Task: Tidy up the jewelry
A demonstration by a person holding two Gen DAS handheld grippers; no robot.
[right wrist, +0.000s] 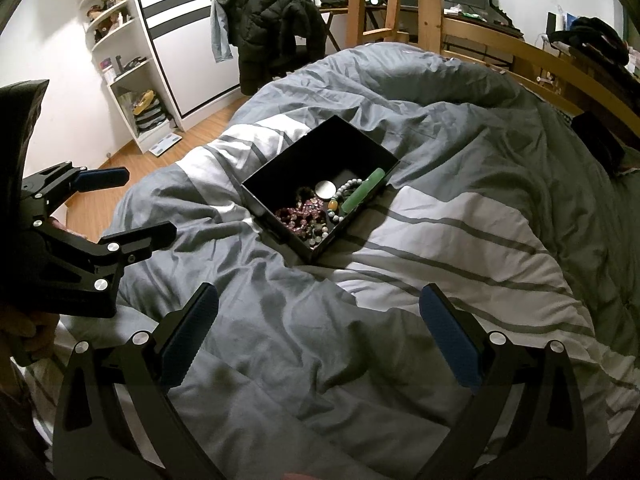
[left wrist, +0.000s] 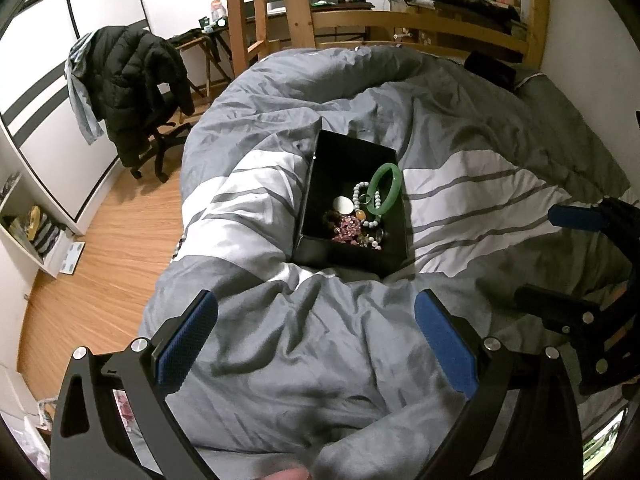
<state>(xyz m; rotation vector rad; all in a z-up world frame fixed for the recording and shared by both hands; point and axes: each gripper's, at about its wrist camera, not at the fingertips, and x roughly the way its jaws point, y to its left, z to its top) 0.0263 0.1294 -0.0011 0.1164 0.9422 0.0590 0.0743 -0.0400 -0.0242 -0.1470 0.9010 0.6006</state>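
A black open box [left wrist: 352, 200] sits on the rumpled grey-and-white striped duvet [left wrist: 280, 340] near the middle of the bed, its far end raised on a fold so that it slopes toward the foot edge. All jewelry in view lies inside it, gathered at the low near end: a green bangle [left wrist: 385, 189] propped on edge against the right wall, a pale bead bracelet [left wrist: 370, 208] beside and under it, a white round disc [left wrist: 343, 205], an amber bead [left wrist: 361, 215], and a pink bead strand [left wrist: 347, 227] heaped with smaller dark pieces that cannot be told apart. No loose piece is seen on the duvet. The pieces lie in the box as the task would want if it meant gathering them; equally, this heap would suit a sorting yet to be made, and the views do not settle which. The left gripper [left wrist: 316, 344] and the right gripper [right wrist: 318, 340] both hover above the duvet short of the box, jaws spread wide and holding nothing. Handling judgement: the bangle appears rigid, smooth and likely brittle, so it would slip under a hard pinch; the exposed upper arc, taken across the band, offers the best hold. The bead strands look limp and light, prone to tangle and trail, best taken at a bunched part. The disc lies flat and gives little edge. The box looks light and stiff, on a soft, unsteady base, and may tip if pressed
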